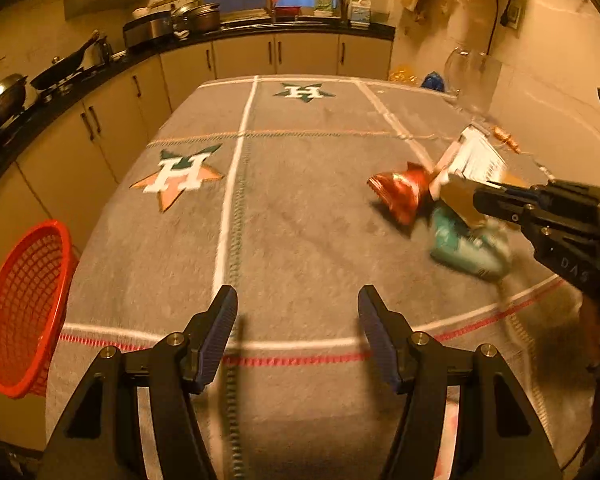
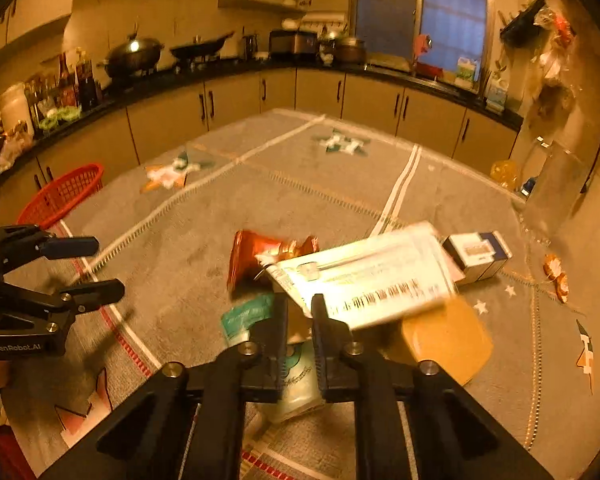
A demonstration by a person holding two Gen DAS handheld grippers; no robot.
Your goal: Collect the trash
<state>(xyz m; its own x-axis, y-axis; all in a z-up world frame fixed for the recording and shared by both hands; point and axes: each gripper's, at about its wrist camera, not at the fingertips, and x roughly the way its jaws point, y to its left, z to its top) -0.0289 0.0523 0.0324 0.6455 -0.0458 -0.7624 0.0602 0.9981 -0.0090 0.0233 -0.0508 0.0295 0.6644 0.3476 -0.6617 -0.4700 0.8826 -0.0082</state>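
Right tongs [image 2: 300,312] clamp the white flat packet [image 2: 364,276]; left tongs [image 1: 296,300] gape, empty

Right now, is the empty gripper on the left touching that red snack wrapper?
Apart. The left wrist view shows the left gripper open over bare cloth, with the red snack wrapper lying well ahead to its right.

light: dim, warm amber | blur: motion smear on both views | edges: fisheye-curved, dark corners
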